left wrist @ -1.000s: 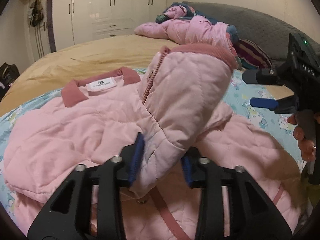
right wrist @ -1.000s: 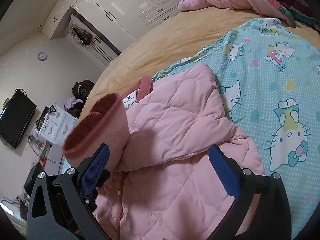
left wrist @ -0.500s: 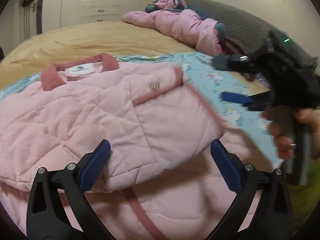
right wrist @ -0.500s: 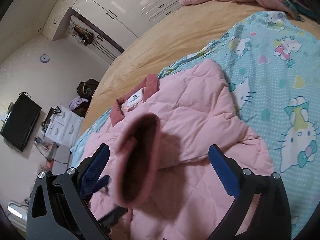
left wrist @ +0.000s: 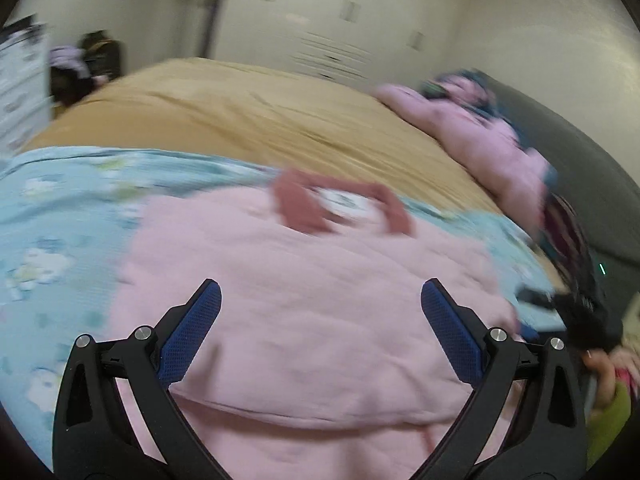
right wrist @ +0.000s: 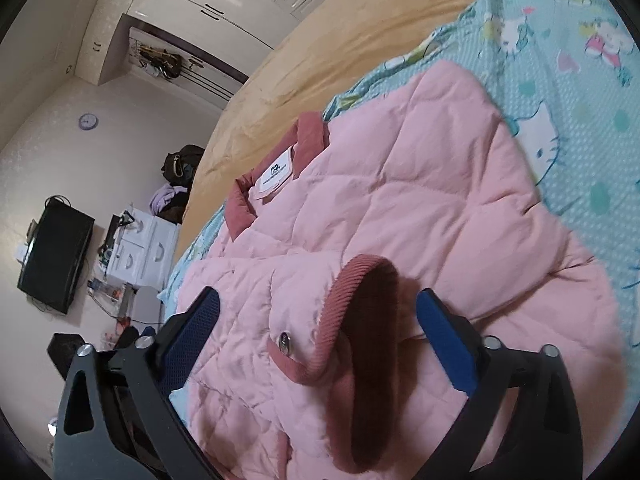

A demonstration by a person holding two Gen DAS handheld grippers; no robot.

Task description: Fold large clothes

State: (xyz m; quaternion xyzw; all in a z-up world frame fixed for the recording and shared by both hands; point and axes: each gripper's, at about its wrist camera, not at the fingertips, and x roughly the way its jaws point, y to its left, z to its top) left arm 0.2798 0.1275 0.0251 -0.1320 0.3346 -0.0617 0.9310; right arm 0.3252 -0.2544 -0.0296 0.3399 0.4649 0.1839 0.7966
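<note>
Pink quilted jacket [right wrist: 420, 200], cartoon-cat turquoise sheet [right wrist: 580, 92]

Pink quilted jacket [right wrist: 420, 208] flat on bed, sleeve folded across front.

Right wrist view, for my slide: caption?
Closing right gripper straddles the pink jacket's ribbed cuff on the bed.

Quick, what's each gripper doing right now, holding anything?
Left gripper: open, holding nothing, above the pink jacket.
Right gripper: jaws closing around the sleeve cuff, not gripping yet.
</note>
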